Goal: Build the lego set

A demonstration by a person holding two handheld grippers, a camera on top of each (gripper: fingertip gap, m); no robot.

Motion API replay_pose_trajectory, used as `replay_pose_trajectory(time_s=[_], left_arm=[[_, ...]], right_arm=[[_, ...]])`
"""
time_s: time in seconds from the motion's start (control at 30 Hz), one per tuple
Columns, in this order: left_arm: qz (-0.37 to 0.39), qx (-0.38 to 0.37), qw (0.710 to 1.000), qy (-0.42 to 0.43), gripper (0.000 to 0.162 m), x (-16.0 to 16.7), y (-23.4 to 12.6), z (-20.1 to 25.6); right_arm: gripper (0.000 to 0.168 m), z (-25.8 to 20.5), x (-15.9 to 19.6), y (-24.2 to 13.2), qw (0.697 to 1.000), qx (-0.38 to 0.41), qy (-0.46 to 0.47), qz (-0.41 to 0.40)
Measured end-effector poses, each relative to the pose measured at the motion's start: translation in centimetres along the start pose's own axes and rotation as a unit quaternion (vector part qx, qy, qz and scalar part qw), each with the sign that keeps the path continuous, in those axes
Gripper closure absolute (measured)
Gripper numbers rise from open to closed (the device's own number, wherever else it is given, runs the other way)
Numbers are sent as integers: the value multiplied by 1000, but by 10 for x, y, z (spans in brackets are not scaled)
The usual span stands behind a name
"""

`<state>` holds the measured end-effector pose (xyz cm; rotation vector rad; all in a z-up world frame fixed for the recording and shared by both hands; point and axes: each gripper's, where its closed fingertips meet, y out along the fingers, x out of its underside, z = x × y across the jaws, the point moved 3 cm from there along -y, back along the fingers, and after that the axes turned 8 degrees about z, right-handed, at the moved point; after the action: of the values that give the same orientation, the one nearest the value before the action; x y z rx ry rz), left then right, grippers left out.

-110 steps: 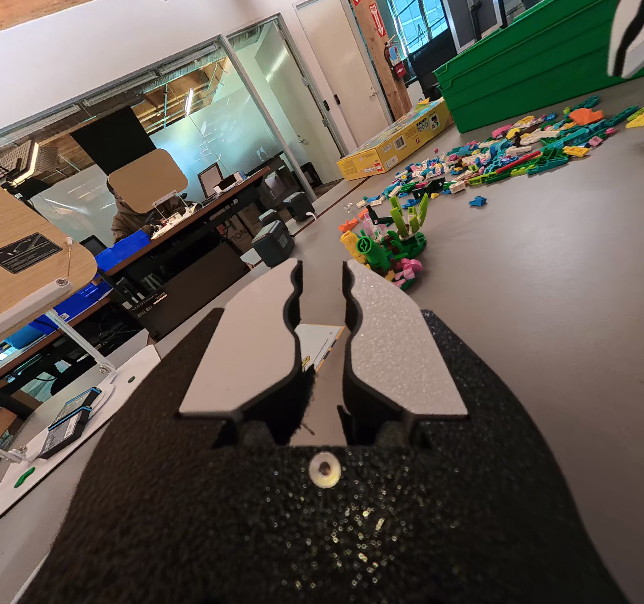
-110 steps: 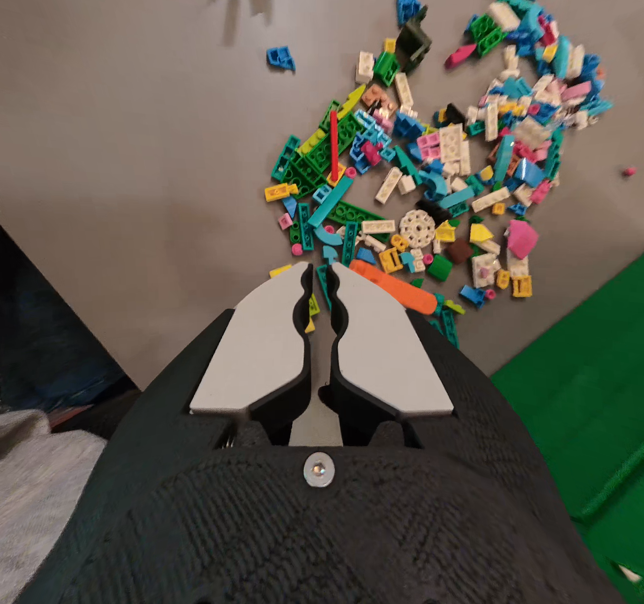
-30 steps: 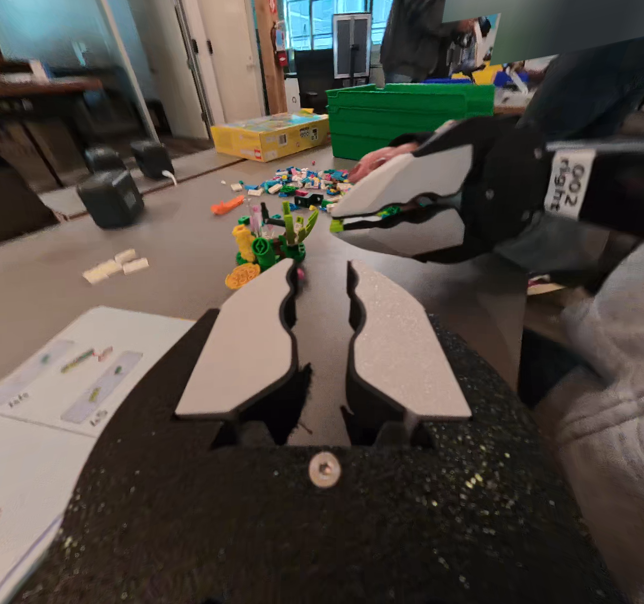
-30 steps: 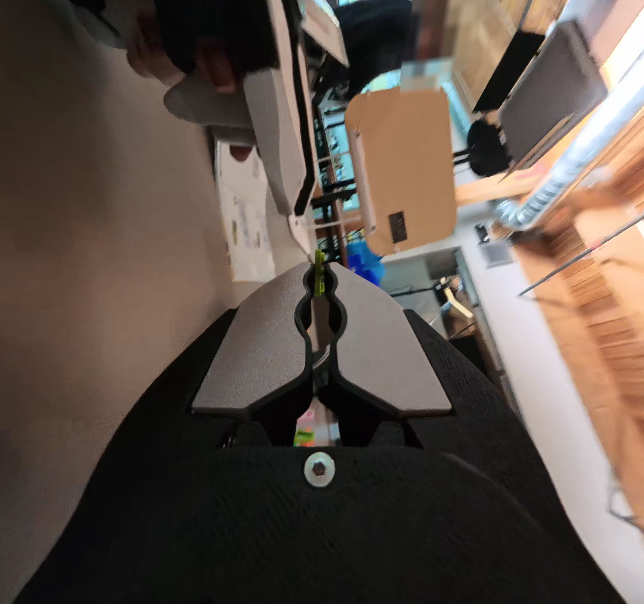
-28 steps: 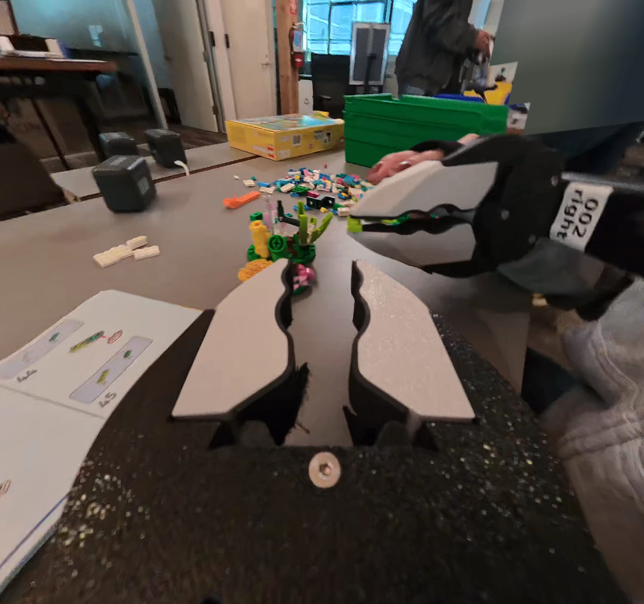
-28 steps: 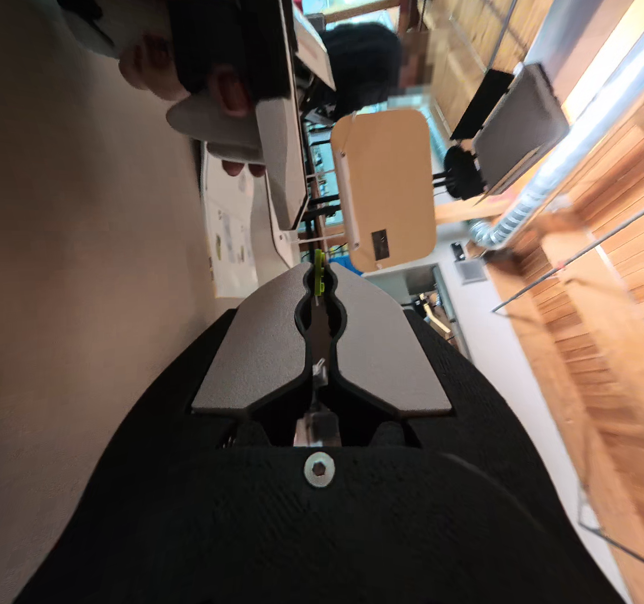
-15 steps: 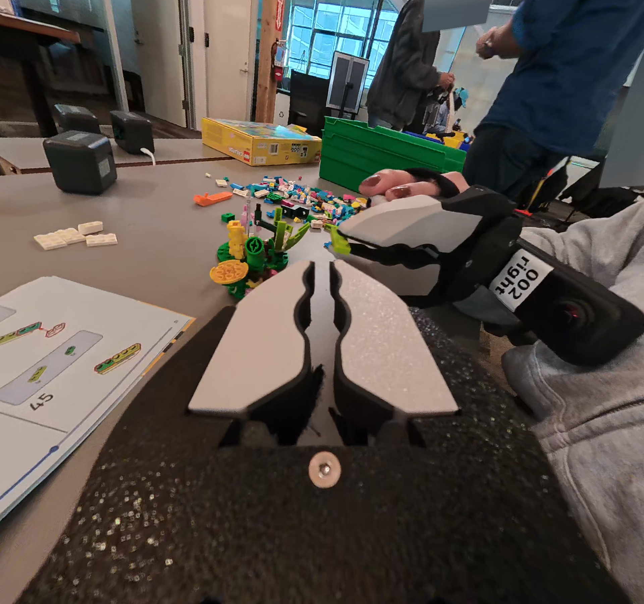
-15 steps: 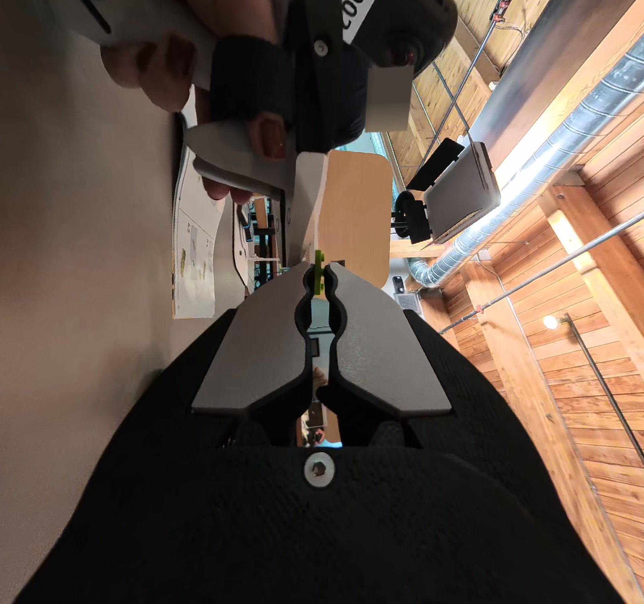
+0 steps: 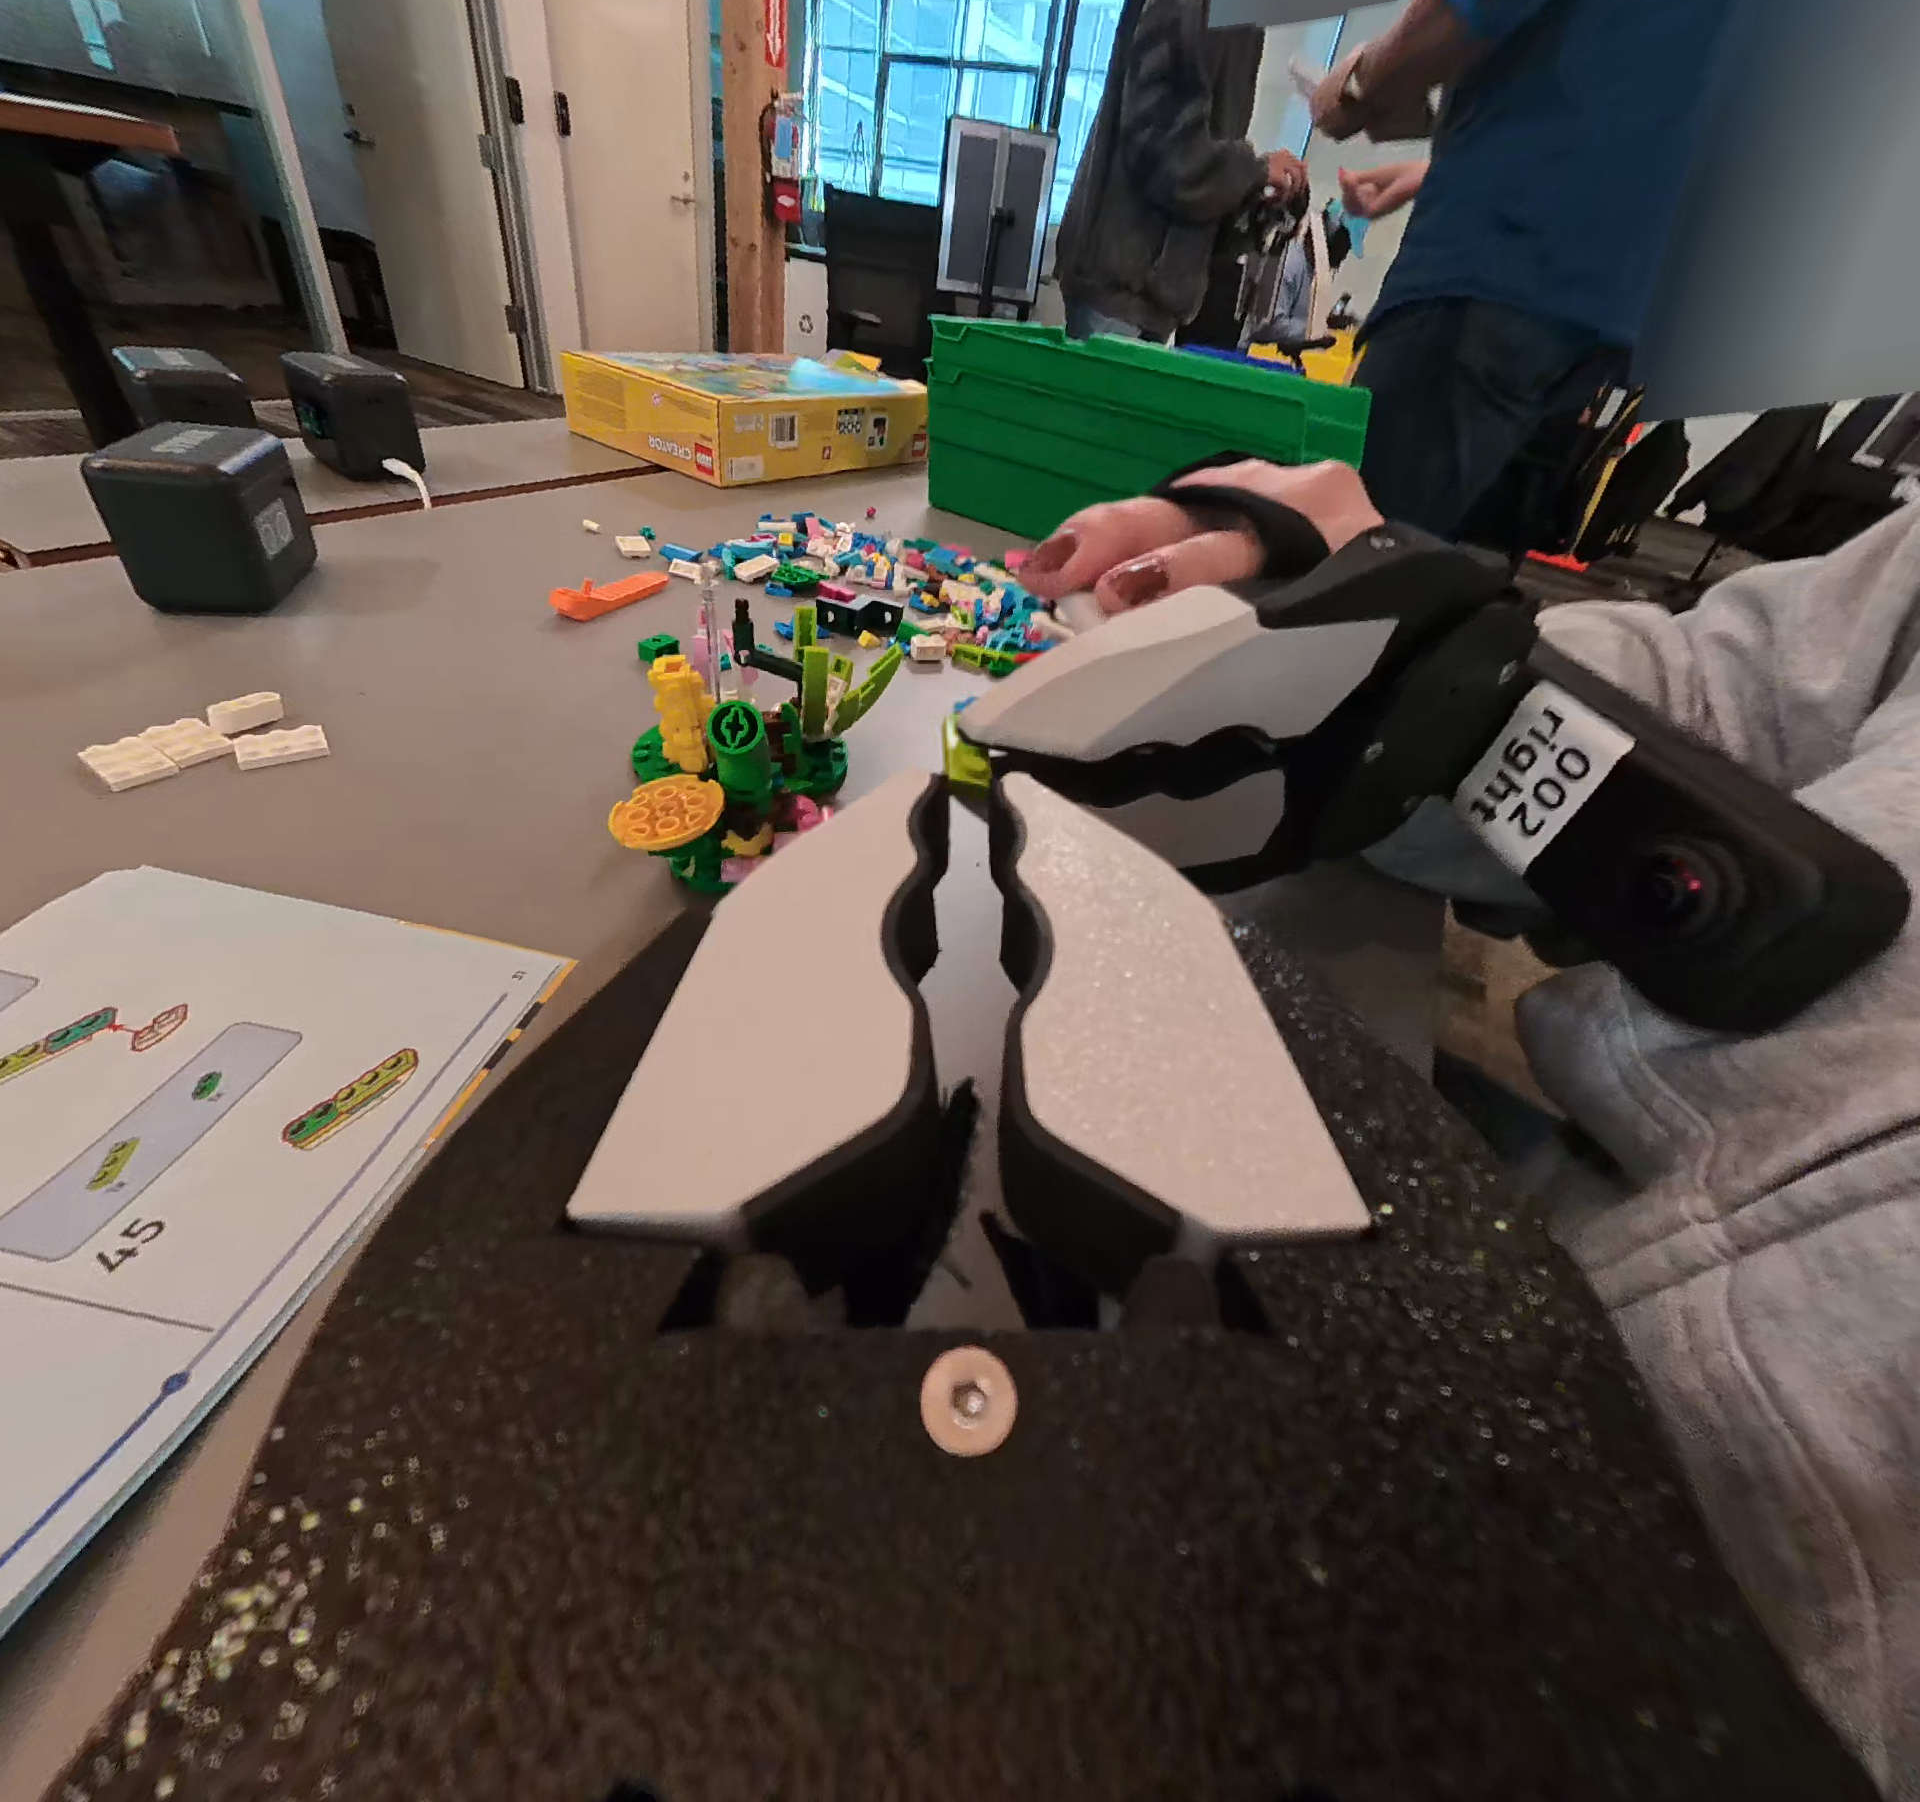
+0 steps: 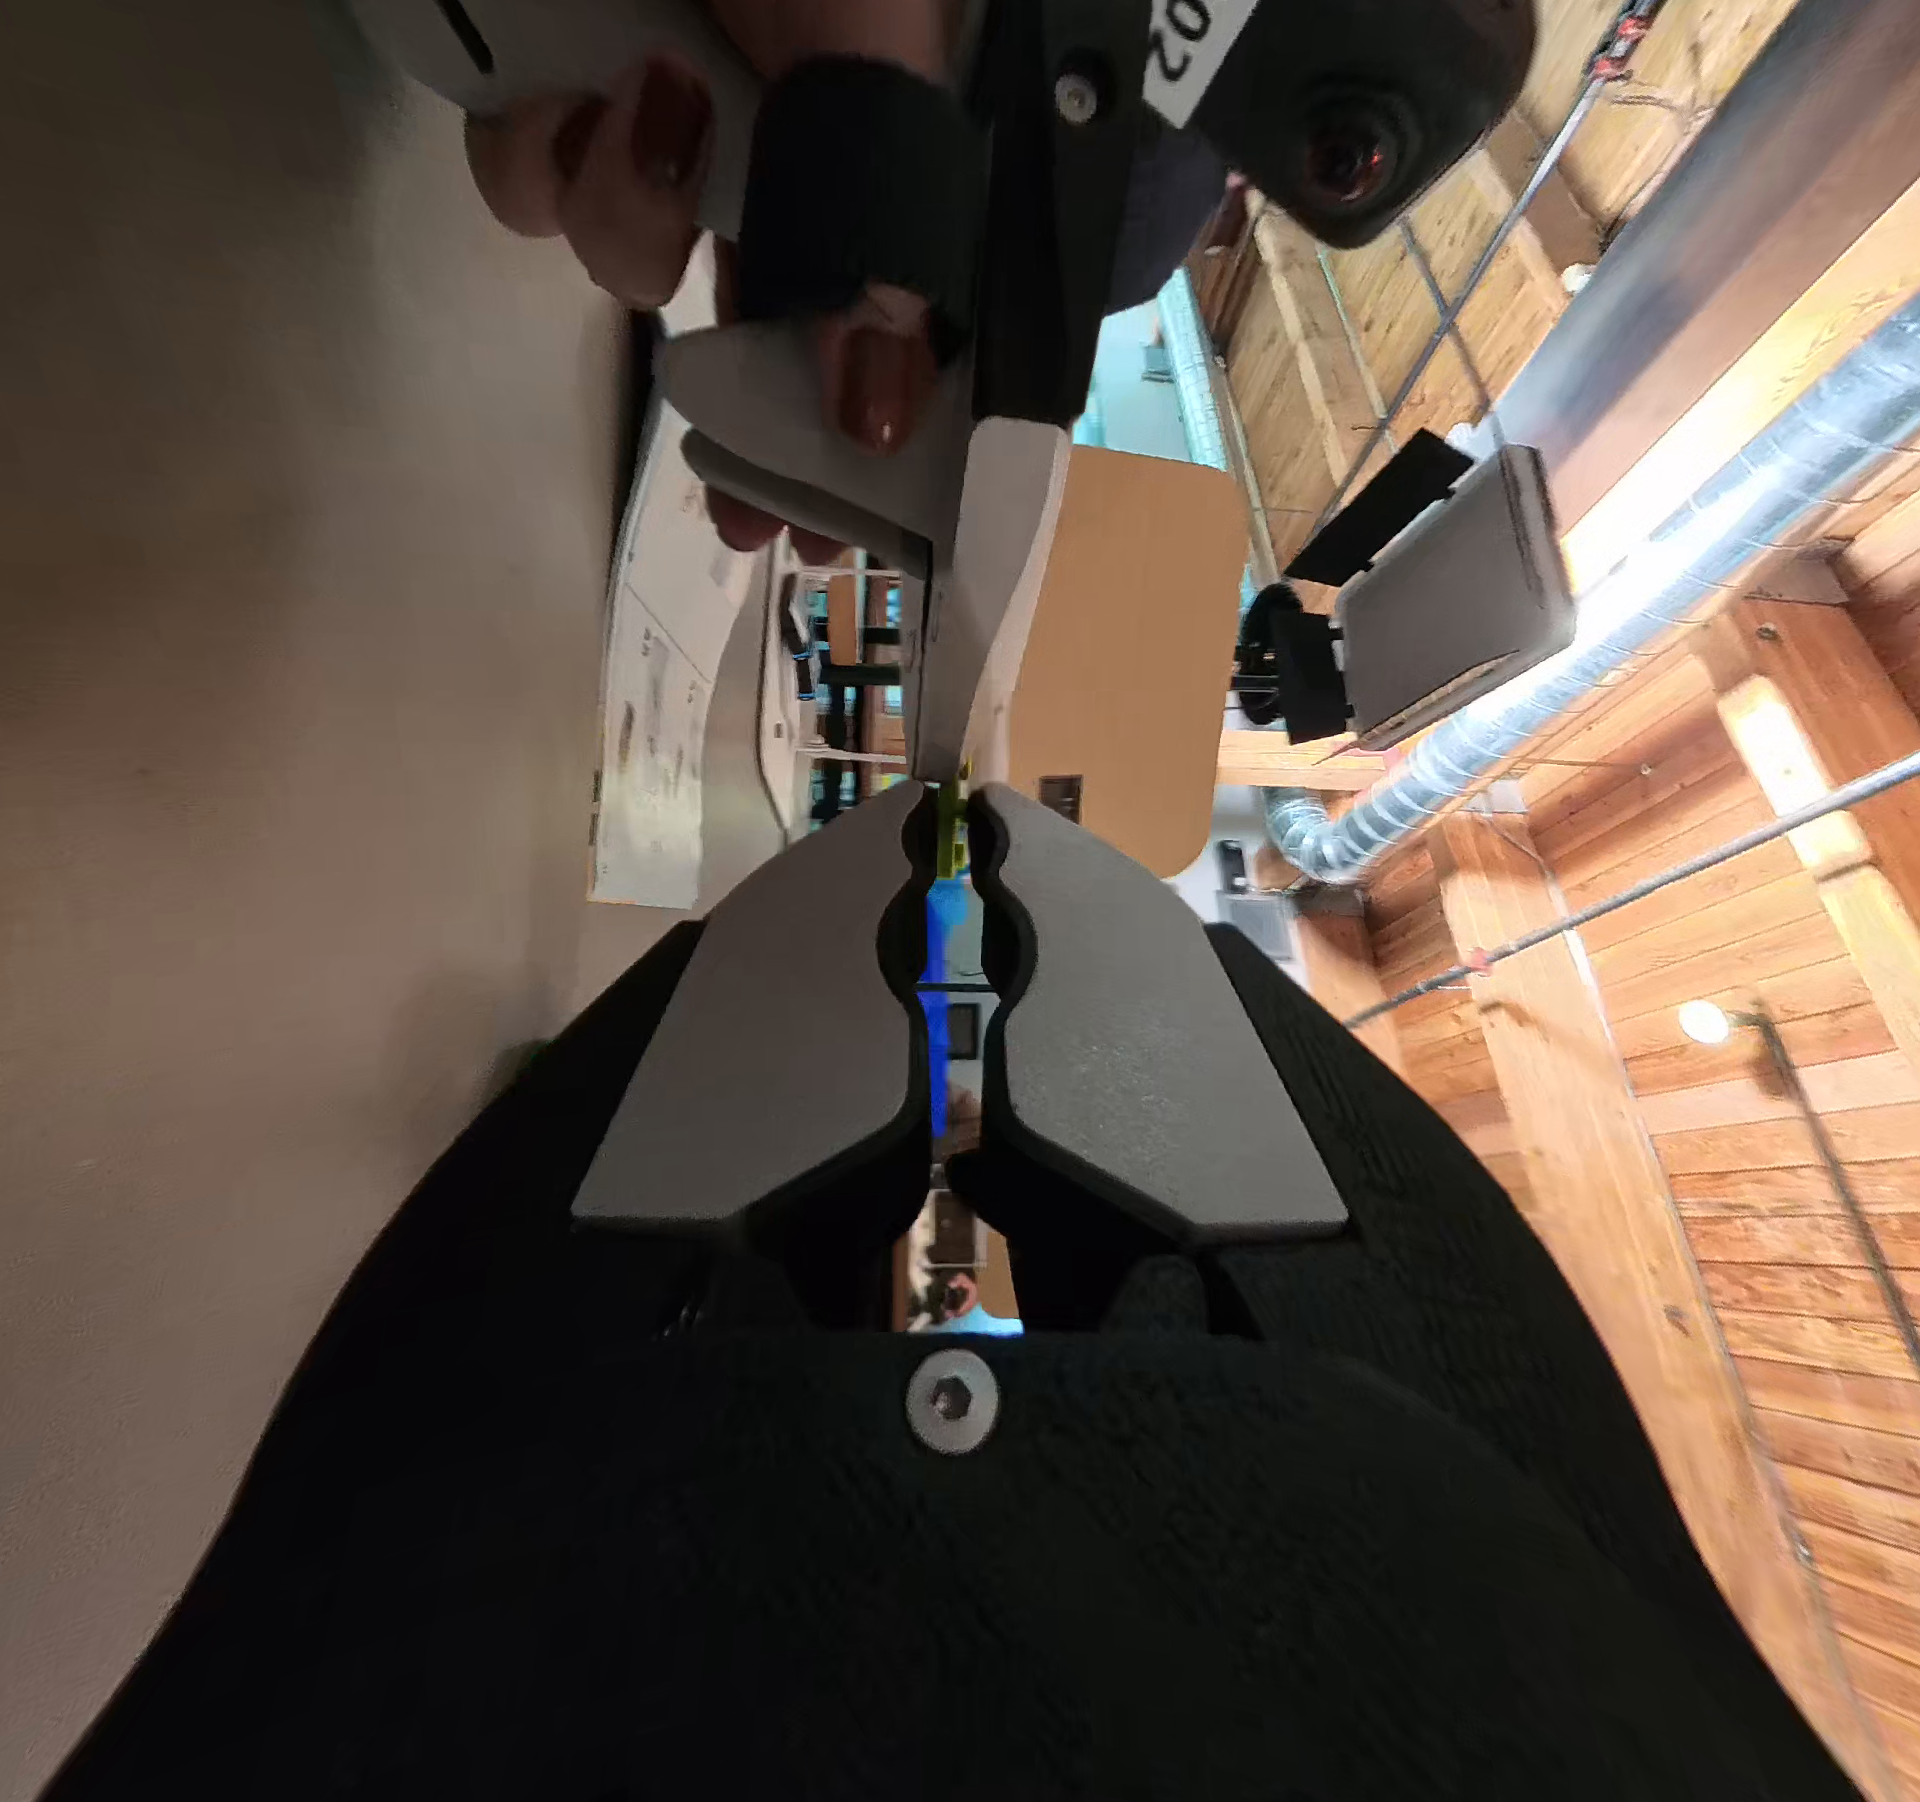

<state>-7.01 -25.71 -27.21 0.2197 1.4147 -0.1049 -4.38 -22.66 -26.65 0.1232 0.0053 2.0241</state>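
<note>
I'm passing the lime piece (image 9: 964, 767), clenched in my right hand-held gripper (image 9: 971, 770), into the narrowly parted left hand-held gripper (image 9: 961, 796) (just beside the half-built plant model (image 9: 743, 765)), which next must close squarely on it.

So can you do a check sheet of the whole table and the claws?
Surface: grey table, in use.
Job's things: lime piece pinched in the right claw; small plant model standing; loose brick pile; open instruction booklet.
Clutter: white bricks, orange tool, yellow box, green bins, black cubes.
Grippers: left claw nearly closed, tips at the lime piece; whether it grips is unclear.
Cables: white plug at a cube.
Surroundings: people standing behind.
</note>
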Motion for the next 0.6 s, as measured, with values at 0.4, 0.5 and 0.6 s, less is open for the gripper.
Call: replay_pose_trajectory(time_s=[0.4,0.5,0.6], left_arm=[[-59,79,991,95,157,13,4,18],[-68,89,988,103,157,16,5,21],[-69,88,988,104,158,17,5,21]], right_arm=[[148,-2,6,-25,749,-258,604,92],[152,-4,2,-27,749,-267,598,100],[162,-5,0,-26,767,-261,578,100]])
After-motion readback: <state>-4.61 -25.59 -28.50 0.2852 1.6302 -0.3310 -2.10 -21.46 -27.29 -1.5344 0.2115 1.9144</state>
